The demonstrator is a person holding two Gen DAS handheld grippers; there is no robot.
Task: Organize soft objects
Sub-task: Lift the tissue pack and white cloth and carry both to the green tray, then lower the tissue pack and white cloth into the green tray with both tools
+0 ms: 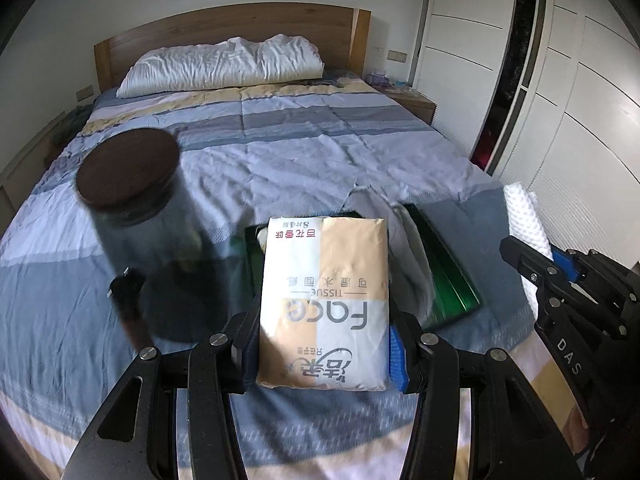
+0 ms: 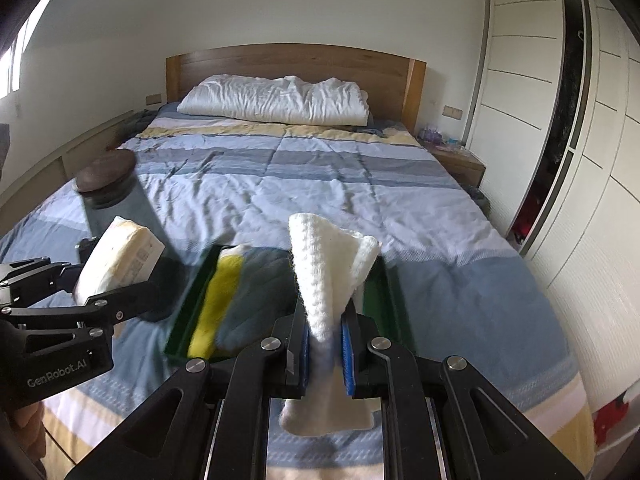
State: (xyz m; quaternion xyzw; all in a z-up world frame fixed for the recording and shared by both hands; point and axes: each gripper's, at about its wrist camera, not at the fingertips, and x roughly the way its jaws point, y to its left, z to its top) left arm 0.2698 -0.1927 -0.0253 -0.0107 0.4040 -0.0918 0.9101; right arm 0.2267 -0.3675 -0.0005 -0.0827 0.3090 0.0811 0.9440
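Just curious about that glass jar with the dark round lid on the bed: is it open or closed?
Closed: the dark round lid sits flat over the mouth of the glass jar.

Motion-blurred dark-lidded jar (image 1: 132, 184); green tray (image 1: 452, 280) partly hidden under tissue pack (image 1: 324, 304).

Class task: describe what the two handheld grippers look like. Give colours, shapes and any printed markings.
Both are black, angular metal linkages with silver round bolts and cut-out slots. The left gripper and right gripper have jaws lined with blue ribbed pads. White lettering marks the bodies: "GenRobot.AI" on the left gripper's side, "DAS" on the right gripper's. No cables or sleeves are visible.
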